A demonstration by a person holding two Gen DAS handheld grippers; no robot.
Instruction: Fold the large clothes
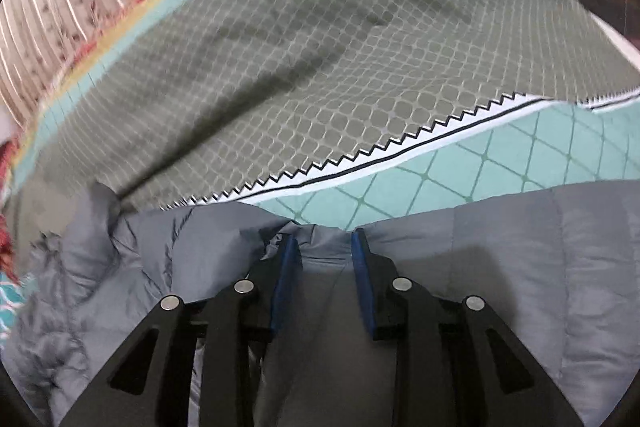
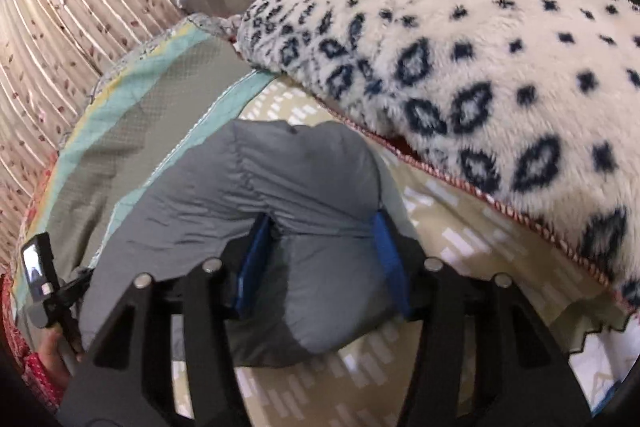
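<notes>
My left claw (image 1: 323, 241) and right claw (image 2: 324, 223) are spread, grey quilted puffer jacket (image 2: 280, 167) fabric between the pads; whether they pinch it I cannot tell. Folding looks barely begun; the jacket lies rumpled ahead on the bed (image 1: 500, 163).

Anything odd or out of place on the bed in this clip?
Nothing stands out. The grey padded jacket lies rumpled on the patterned bedspread, as expected mid-fold; the spotted fleece blanket sits beside it.

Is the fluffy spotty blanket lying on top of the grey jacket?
No, the spotty blanket lies beside the grey jacket, further back on the bed, with a strip of patterned bedsheet showing between them.
</notes>
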